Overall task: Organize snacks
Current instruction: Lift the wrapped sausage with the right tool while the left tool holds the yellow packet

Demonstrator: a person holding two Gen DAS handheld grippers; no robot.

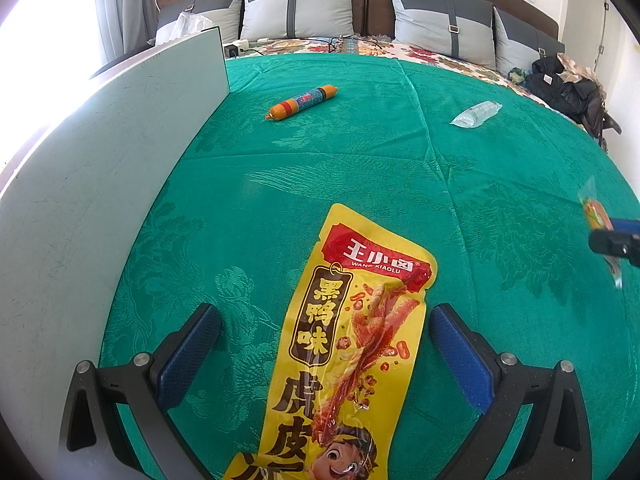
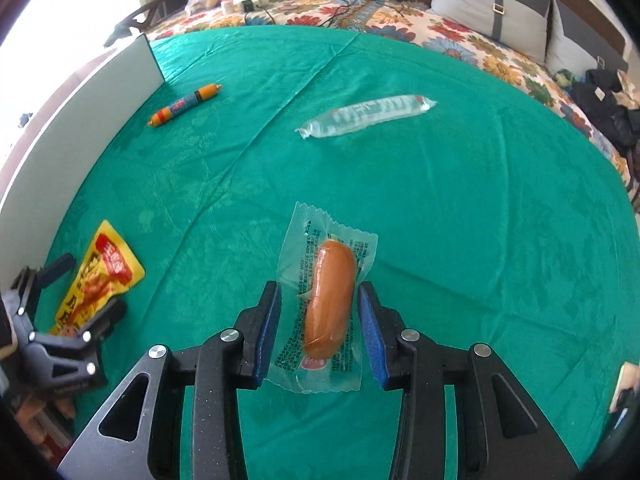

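A yellow snack pouch [image 1: 344,344] with red print lies on the green cloth between the open fingers of my left gripper [image 1: 324,320]; it also shows in the right wrist view [image 2: 100,280], with the left gripper [image 2: 86,284] around it. A sausage in a clear wrapper [image 2: 328,300] lies between the fingers of my right gripper [image 2: 319,300]. The jaws stand close to the wrapper on both sides, a small gap showing. An orange stick sausage [image 1: 303,101] [image 2: 185,105] and a clear wrapped packet [image 1: 476,114] [image 2: 366,116] lie farther back.
A white board [image 1: 100,168] [image 2: 80,92] stands upright along the left side of the green cloth [image 1: 360,168]. Behind are a flowered bedspread [image 2: 460,36], pillows [image 1: 298,4] and dark clothes [image 1: 568,84] at the right.
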